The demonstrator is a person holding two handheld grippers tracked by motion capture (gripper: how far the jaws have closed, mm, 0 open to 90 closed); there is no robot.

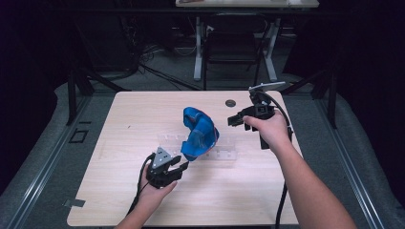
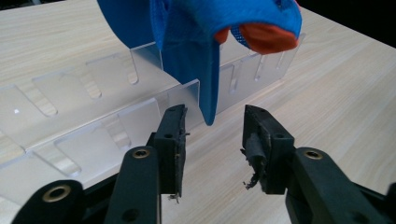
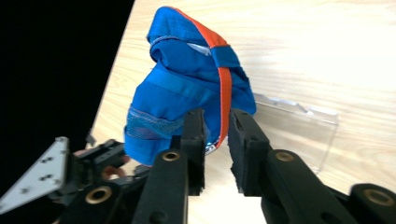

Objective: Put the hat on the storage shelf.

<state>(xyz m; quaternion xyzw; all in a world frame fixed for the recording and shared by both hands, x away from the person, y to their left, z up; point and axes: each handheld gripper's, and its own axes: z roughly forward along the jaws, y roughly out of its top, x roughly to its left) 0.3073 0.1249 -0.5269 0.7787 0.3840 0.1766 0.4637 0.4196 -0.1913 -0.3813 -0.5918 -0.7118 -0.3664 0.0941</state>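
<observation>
A blue cap (image 1: 198, 131) with orange trim sits propped on a clear acrylic rack (image 1: 224, 153) at the middle of the table. In the left gripper view the cap's (image 2: 187, 42) blue brim tip hangs down just ahead of my left gripper (image 2: 215, 112), which is open and untouched by the brim. In the high view the left gripper (image 1: 184, 164) sits at the cap's near left. My right gripper (image 1: 230, 119) hovers to the cap's right, apart from it. Seen along its own jaws, the right gripper (image 3: 215, 114) is open by a narrow gap, with the cap (image 3: 187, 84) beyond.
A small dark disc (image 1: 230, 102) lies on the wooden table (image 1: 119, 191) near the far edge. The rack (image 2: 70, 93) stretches left of the cap with several slotted dividers. A chair (image 1: 231, 47) and desk legs stand behind the table.
</observation>
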